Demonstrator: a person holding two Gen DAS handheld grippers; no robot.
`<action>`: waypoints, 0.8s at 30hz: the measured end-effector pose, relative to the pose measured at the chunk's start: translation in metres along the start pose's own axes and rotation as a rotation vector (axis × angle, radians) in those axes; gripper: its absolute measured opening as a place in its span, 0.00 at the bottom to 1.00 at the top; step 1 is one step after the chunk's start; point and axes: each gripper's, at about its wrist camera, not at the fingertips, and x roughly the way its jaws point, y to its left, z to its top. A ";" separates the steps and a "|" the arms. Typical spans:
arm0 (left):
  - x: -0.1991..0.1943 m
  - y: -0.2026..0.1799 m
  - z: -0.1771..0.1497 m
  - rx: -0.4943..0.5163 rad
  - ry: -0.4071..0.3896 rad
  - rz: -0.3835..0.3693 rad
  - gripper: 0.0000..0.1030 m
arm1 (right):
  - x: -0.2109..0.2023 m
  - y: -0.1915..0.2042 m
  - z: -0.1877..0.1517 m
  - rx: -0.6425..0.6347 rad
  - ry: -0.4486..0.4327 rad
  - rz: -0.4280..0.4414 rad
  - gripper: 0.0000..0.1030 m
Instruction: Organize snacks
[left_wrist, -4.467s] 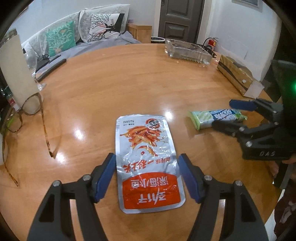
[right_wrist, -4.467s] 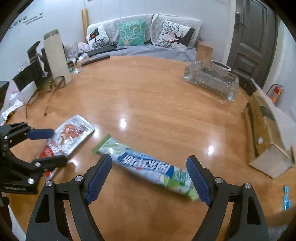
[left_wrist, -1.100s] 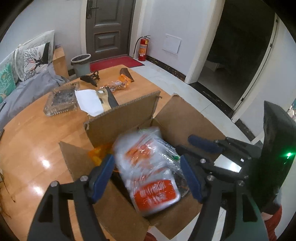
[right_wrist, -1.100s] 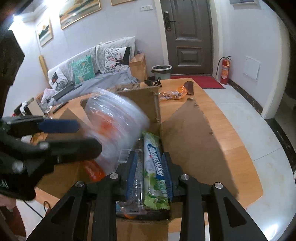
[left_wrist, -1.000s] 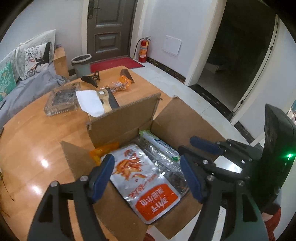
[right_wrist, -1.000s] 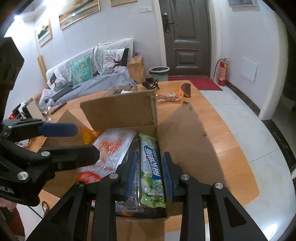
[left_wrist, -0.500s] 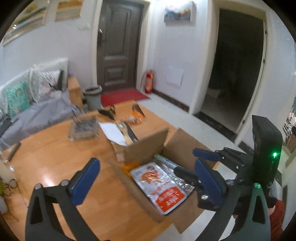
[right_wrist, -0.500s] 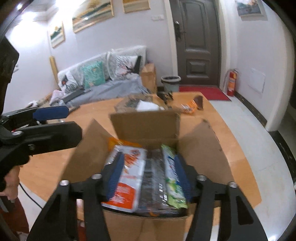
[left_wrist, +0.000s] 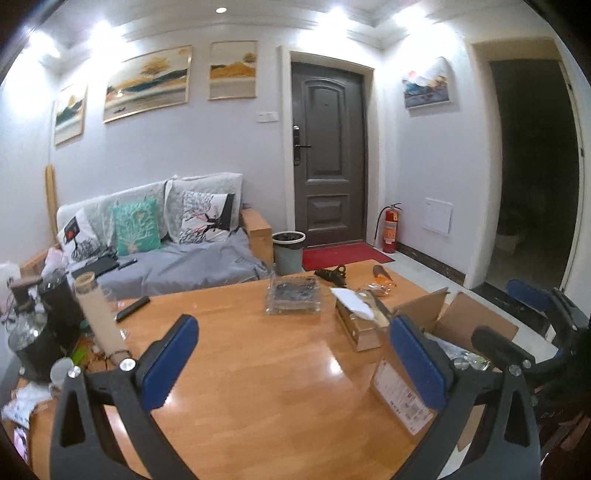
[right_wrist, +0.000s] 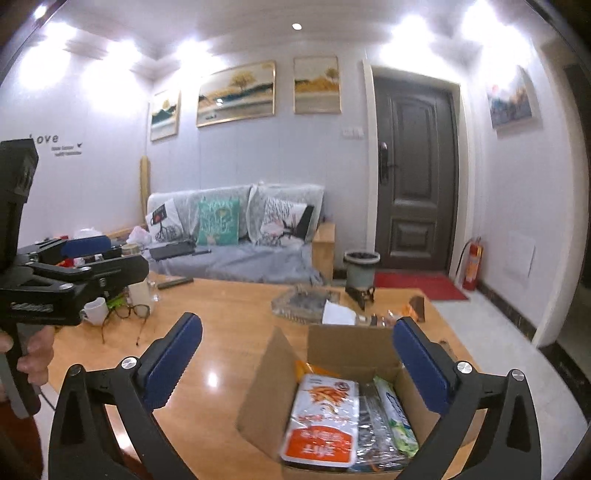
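Note:
An open cardboard box (right_wrist: 351, 350) sits at the near right edge of the wooden table (right_wrist: 229, 332). Inside lie a silver and orange snack pouch (right_wrist: 321, 421), a dark packet and a green and blue snack bar (right_wrist: 395, 417). My right gripper (right_wrist: 297, 373) is open and empty, raised above and behind the box. My left gripper (left_wrist: 291, 358) is open and empty, held high over the table left of the box (left_wrist: 454, 328). The left gripper also shows at the left of the right wrist view (right_wrist: 92, 258); the right gripper shows at the right of the left wrist view (left_wrist: 517, 321).
A glass tray (left_wrist: 291, 295), a tissue box (left_wrist: 360, 317), scissors and a small orange packet lie at the table's far side. A tall tumbler (left_wrist: 98, 314), glasses (right_wrist: 125, 314), a mug and bottles crowd the left end. A sofa stands behind.
Both grippers have let go of their snacks into the box, opened wide and pulled up and back. The views now tilt up toward the room.

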 end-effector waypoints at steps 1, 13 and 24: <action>0.000 0.006 -0.005 -0.013 0.000 0.005 0.99 | 0.000 0.004 -0.002 -0.012 -0.002 -0.014 1.00; 0.021 0.011 -0.035 -0.038 0.042 0.011 0.99 | 0.008 0.013 -0.023 0.027 0.070 0.002 1.00; 0.019 0.009 -0.033 -0.044 0.040 0.008 0.99 | 0.007 0.012 -0.024 0.022 0.079 0.012 1.00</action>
